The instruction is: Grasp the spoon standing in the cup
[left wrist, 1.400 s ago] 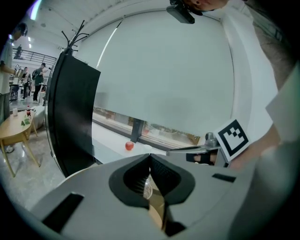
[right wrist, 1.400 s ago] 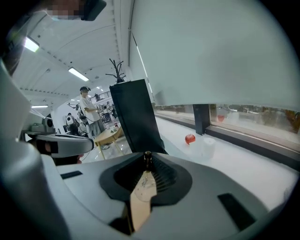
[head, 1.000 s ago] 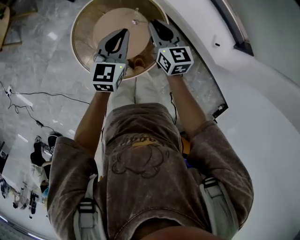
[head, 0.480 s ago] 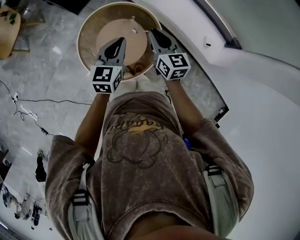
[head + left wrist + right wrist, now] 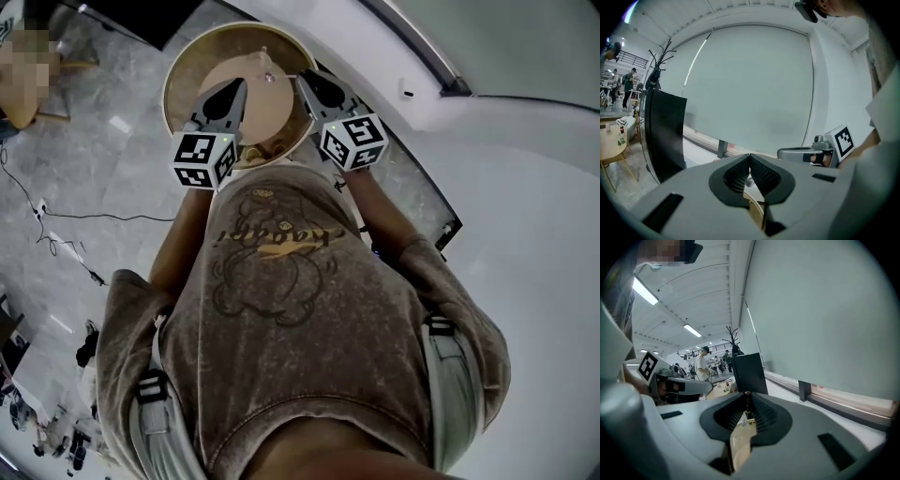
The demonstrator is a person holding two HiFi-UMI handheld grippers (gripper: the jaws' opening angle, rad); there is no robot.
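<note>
A small shiny cup (image 5: 268, 77) stands on the round wooden table (image 5: 187, 70); a thin handle seems to rise from it, too small to make out as a spoon. My left gripper (image 5: 240, 83) hovers over the table's near part, just left of the cup, with its jaws together and nothing in them. To the cup's right, my right gripper (image 5: 304, 73) also has its tips together and holds nothing. In the left gripper view the pads meet at the left gripper (image 5: 749, 155). The right gripper (image 5: 746, 394) looks the same in its own view.
A curved white wall with a low ledge (image 5: 403, 89) runs close behind and right of the table. A dark upright panel (image 5: 663, 131) stands to the left. Cables (image 5: 56, 225) lie on the marble floor. More tables and several people are far off.
The person has leaned forward, so the table and both grippers sit higher in the head view. Both grippers kept their spacing and their jaws did not move.
</note>
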